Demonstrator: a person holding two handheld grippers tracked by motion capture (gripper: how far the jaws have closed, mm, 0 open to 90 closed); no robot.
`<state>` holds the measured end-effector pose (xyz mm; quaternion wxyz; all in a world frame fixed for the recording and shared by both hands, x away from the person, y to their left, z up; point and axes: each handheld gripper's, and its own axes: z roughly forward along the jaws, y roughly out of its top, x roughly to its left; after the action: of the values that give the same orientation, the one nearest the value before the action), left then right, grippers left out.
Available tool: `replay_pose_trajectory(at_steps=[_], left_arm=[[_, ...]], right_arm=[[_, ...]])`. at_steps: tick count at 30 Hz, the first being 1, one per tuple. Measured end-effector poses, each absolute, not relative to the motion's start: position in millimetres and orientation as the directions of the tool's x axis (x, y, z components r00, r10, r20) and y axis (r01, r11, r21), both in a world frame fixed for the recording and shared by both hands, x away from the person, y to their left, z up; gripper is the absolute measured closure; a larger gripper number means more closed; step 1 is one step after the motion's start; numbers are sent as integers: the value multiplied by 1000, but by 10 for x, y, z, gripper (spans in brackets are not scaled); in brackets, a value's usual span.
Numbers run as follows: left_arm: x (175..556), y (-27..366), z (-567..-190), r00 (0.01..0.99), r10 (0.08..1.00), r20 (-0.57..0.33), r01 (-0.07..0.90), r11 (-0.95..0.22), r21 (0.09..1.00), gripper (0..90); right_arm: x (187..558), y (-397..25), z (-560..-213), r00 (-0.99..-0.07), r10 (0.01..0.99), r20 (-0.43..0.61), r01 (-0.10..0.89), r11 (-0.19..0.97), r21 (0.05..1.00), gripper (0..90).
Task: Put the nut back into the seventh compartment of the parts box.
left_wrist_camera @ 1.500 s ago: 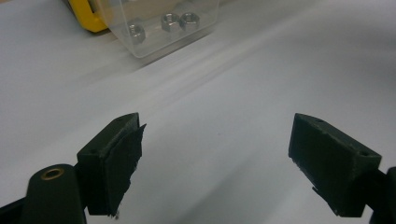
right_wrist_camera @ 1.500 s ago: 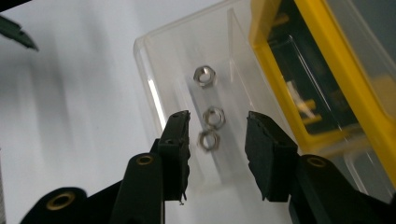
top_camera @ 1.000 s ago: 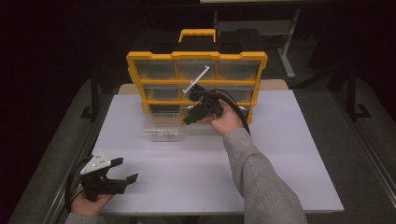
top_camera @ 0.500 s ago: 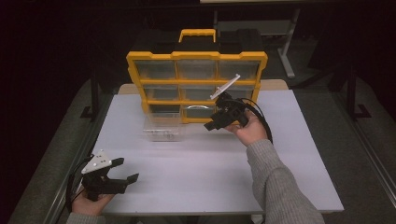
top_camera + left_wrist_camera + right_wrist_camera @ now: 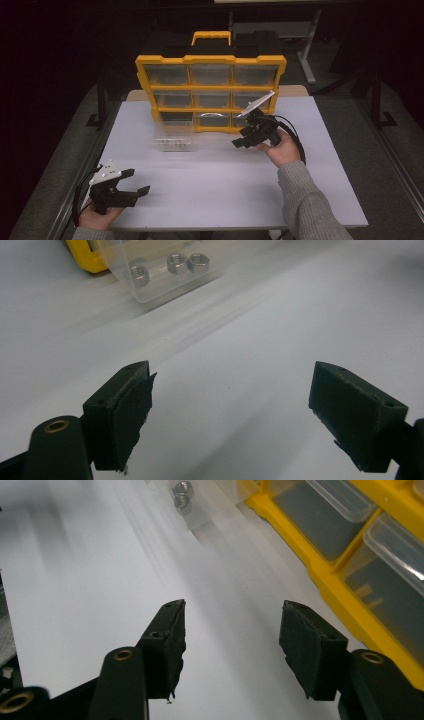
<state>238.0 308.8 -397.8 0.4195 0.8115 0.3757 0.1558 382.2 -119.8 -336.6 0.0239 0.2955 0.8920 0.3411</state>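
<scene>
A yellow organizer (image 5: 210, 92) with clear drawers stands upright at the back of the white table (image 5: 220, 175). One clear drawer (image 5: 173, 137) lies pulled out on the table in front of its lower left corner, with metal nuts (image 5: 177, 262) inside; the nuts (image 5: 182, 494) also appear at the top of the right gripper view. My right gripper (image 5: 243, 139) hovers open in front of the organizer's lower right, empty, the yellow frame (image 5: 330, 580) to its right. My left gripper (image 5: 137, 184) rests open and empty near the table's front left corner, jaws wide apart over bare table.
The organizer has a yellow handle (image 5: 211, 36) on top and an empty slot (image 5: 172, 116) at its lower left. A cable (image 5: 295, 135) loops from the right gripper. Dark floor and a metal stand (image 5: 305, 45) lie behind the table.
My right gripper has moved to the right and downward, from the organizer's middle front to its lower right. The left gripper has stayed put.
</scene>
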Motion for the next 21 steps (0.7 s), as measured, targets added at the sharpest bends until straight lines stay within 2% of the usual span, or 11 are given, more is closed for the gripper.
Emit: replay_pose_trajectory(at_steps=[21], left_arm=[[2379,3032,-3983,683,729,-42,465,-390,795,164]], right_arm=[[3510,-1560,-3771,-790,586,178,557,566,608,335]])
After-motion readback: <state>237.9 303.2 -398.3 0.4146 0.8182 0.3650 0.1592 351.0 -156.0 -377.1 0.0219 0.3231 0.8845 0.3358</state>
